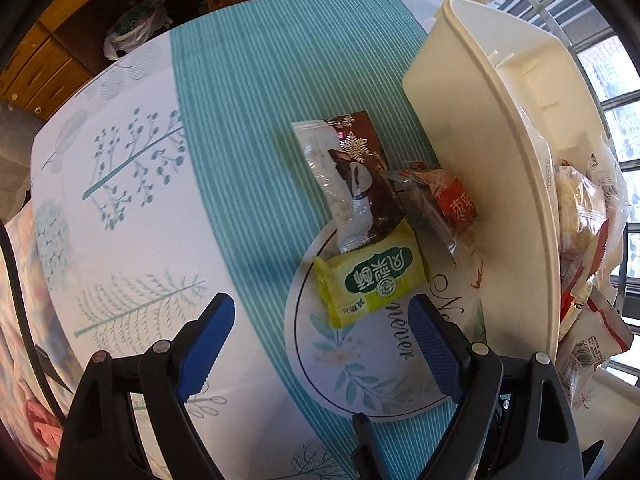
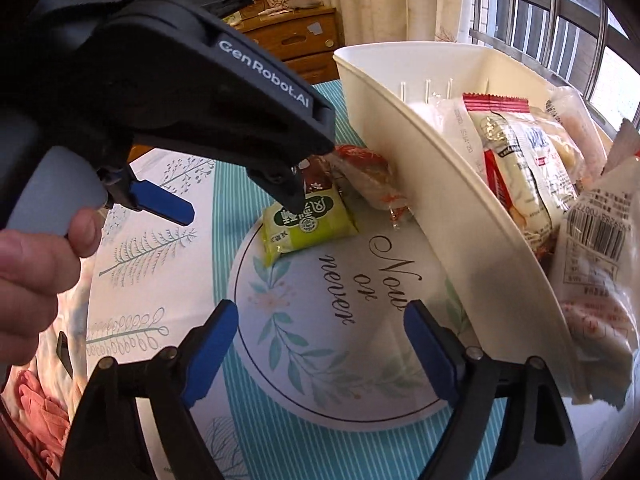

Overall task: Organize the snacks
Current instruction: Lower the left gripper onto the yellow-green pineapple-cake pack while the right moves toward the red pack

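Observation:
Three loose snacks lie on the tablecloth beside a white bin point(image 1: 492, 128): a green packet point(image 1: 368, 280), a brown and white packet point(image 1: 352, 176) and a red packet point(image 1: 444, 200). My left gripper point(image 1: 322, 306) points down just short of the green packet, open, with nothing between its blue fingers. In the right wrist view the left gripper point(image 2: 242, 211) hangs over the green packet point(image 2: 308, 224), one finger in front of it, and a hand point(image 2: 32, 272) holds its grip. My right gripper point(image 2: 322, 312) is open and empty above the printed circle, beside the bin wall point(image 2: 400, 128).
The bin holds several packets point(image 2: 520, 152), some sticking up over its rim point(image 1: 580, 264). A wooden dresser point(image 2: 304, 40) stands behind the table and a barred window point(image 2: 560, 12) to the right. A plastic bag point(image 1: 132, 28) sits in a shelf beyond the table's far edge.

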Demonstrator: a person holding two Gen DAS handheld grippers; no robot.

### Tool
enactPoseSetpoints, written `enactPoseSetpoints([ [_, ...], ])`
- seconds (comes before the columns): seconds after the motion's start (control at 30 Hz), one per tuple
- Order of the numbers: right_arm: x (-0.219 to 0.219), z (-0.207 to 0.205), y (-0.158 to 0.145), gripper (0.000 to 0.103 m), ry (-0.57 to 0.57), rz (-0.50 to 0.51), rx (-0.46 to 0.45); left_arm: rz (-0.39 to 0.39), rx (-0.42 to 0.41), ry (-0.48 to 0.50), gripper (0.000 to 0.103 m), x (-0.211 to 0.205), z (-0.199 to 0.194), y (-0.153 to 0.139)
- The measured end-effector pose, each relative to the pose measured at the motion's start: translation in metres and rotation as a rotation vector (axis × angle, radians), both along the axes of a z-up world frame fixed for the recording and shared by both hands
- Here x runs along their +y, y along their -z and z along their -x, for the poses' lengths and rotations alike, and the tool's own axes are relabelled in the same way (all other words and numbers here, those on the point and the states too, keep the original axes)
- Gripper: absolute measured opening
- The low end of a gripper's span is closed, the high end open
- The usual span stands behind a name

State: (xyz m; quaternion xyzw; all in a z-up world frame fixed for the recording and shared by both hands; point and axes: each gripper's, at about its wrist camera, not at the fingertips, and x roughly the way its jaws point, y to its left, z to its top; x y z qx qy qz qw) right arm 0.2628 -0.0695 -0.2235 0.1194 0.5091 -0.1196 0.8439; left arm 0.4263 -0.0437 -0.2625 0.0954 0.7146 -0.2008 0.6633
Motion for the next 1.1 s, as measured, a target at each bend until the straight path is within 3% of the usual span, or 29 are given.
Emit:
enactPoseSetpoints([
  [0.33,-0.016,0.003,0.004,0.081,0.037,-0.074,0.048,0.007,0.031,0.036,0.087,-0.021,-0.004,0.022],
  [0.57,-0.020,0.007,0.001,0.081,0.041,-0.128,0.069,0.028,0.043,0.035,0.076,-0.035,-0.010,0.034],
  [0.73,-0.020,0.008,0.000,0.081,0.039,-0.135,0.078,0.092,0.040,0.010,0.059,-0.034,-0.019,0.034],
  [0.8,-0.019,0.008,0.001,0.081,0.037,-0.136,0.081,0.097,0.039,0.014,0.058,-0.034,-0.020,0.032],
  [1.1,-0.024,-0.006,-0.001,0.081,0.043,-0.148,0.073,0.187,0.087,-0.048,0.032,-0.015,-0.031,0.031],
])
